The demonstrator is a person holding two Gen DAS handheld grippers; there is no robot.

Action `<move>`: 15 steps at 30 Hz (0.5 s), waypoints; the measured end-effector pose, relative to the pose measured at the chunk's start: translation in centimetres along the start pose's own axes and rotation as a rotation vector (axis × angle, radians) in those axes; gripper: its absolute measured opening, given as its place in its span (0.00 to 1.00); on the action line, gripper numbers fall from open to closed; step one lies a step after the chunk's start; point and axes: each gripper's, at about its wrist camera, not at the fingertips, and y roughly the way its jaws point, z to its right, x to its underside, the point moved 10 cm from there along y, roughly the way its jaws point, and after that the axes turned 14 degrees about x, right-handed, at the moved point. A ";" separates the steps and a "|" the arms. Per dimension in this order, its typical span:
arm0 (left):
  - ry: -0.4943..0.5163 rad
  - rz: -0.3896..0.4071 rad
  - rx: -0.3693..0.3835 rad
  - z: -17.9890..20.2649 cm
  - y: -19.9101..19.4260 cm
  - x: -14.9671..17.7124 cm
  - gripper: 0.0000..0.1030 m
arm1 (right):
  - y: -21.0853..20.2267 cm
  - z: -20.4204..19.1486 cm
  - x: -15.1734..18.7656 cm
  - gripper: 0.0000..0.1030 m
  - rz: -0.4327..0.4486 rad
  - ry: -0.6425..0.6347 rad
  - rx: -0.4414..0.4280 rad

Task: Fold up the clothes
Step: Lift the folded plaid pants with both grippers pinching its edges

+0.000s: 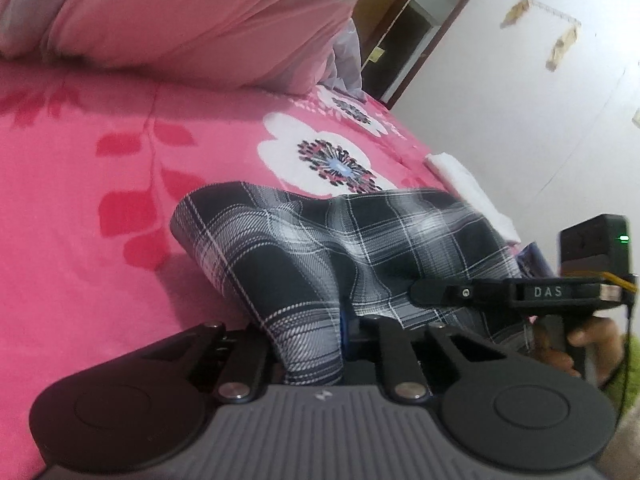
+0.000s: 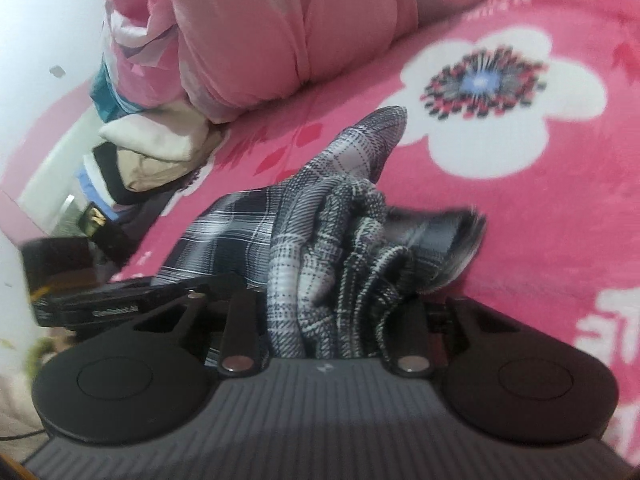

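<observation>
A black-and-white plaid garment hangs stretched a little above the pink flowered bedsheet. My left gripper is shut on one bunched end of it, and the cloth hides the fingertips. To the right, a finger of the right gripper reaches into the same garment, with a person's hand on its handle. In the right wrist view the plaid garment is gathered in folds inside my right gripper, which is shut on it. The left gripper's body shows at the left edge.
A rolled pink quilt lies along the back of the bed. A stack of folded clothes sits beside the quilt. A white folded cloth lies at the bed's edge near the wall.
</observation>
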 end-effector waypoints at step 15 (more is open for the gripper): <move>0.254 0.064 -0.034 10.5 -2.2 -1.1 0.13 | -10.1 -1.2 2.4 0.23 0.380 0.010 0.215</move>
